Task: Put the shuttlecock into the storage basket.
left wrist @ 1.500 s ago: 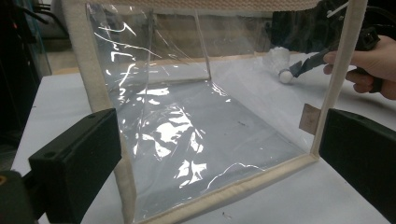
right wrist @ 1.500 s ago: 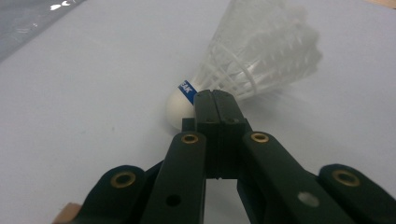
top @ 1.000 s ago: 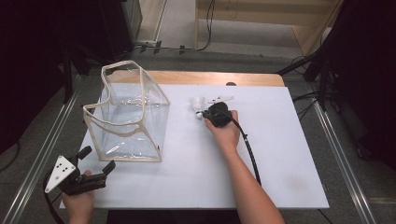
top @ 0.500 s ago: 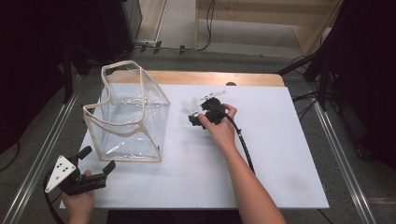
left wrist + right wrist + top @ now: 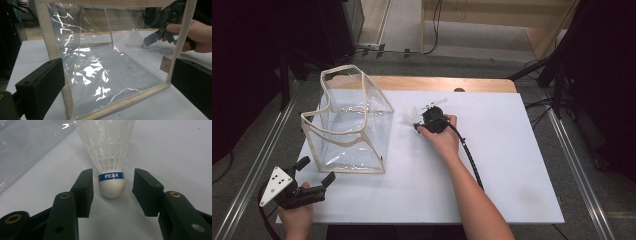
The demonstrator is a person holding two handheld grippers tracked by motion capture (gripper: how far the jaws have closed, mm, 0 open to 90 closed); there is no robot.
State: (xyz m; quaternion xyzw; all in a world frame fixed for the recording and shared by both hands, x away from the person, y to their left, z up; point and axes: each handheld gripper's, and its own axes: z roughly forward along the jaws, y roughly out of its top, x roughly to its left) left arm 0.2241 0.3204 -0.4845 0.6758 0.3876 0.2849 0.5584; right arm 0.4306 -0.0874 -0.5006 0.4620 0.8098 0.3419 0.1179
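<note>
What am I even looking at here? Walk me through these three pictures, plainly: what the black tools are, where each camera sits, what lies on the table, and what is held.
There is no robot arm. A person holds a hand-operated gripper in each hand: two black jaws that pinch. One picture comes from a camera above the table; the other two come from cameras riding on each gripper, looking along its jaws.

On the white table stands a clear plastic bag with cream fabric edging, open at the top. Beside it lies a white shuttlecock with a blue band reading PEAK.

The left gripper rests near the table's front corner, open, pointing at the bag and holding nothing. The right gripper is open, its jaws on either side of the shuttlecock's rounded tip with gaps on both sides. So nothing is held.
</note>
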